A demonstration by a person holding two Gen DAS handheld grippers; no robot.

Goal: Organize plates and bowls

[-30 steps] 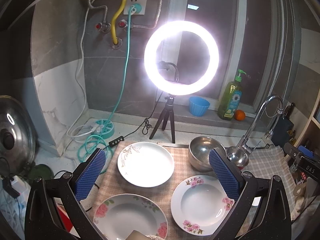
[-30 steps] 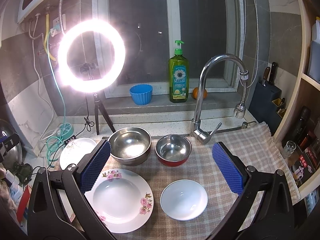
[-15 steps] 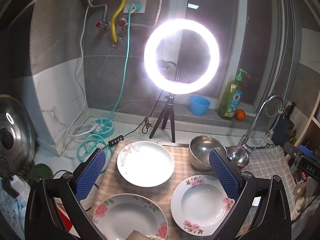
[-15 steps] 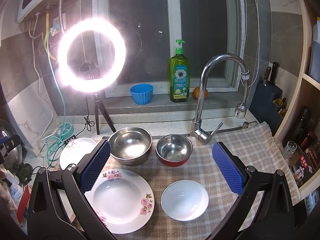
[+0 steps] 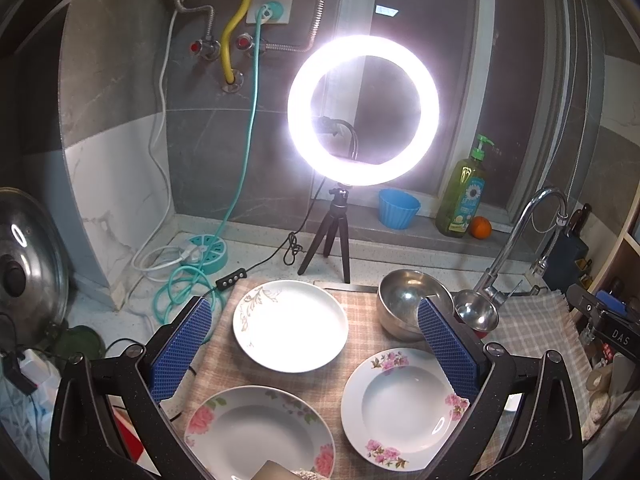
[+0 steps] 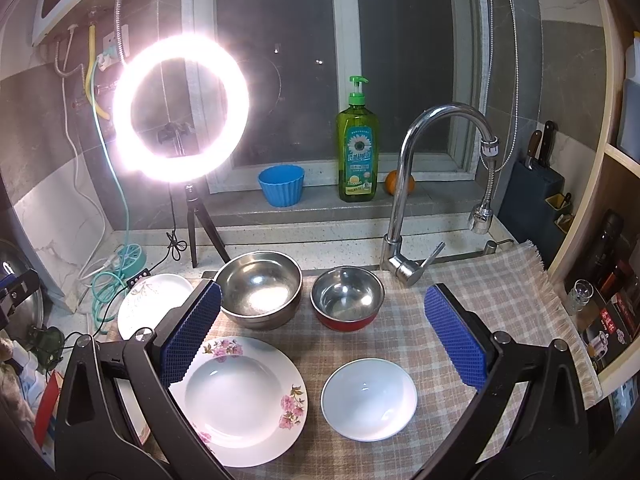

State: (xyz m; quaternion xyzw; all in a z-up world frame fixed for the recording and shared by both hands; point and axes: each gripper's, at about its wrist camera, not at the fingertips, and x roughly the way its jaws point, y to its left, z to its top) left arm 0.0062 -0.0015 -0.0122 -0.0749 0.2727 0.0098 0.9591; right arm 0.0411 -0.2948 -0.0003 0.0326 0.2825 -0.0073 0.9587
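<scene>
Clearly, nothing is sorted yet: both claws hover empty, fingers wide apart.

Left claw (image 5: 314,344) hangs level above the gold-leaf plate (image 5: 291,325), two floral plates nearer. Right claw (image 6: 322,334) has the steel bowl (image 6: 259,288) and red-based bowl (image 6: 347,298) ahead, white bowl (image 6: 369,398) below, all laid singly, probably for stacking.

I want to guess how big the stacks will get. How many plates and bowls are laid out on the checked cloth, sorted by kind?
Pink-flowered plates: 2
Plate with a gold leaf pattern: 1
Steel bowls: 2, one large, one smaller with a red outside
Plain white bowl: 1
Total: 6
</scene>
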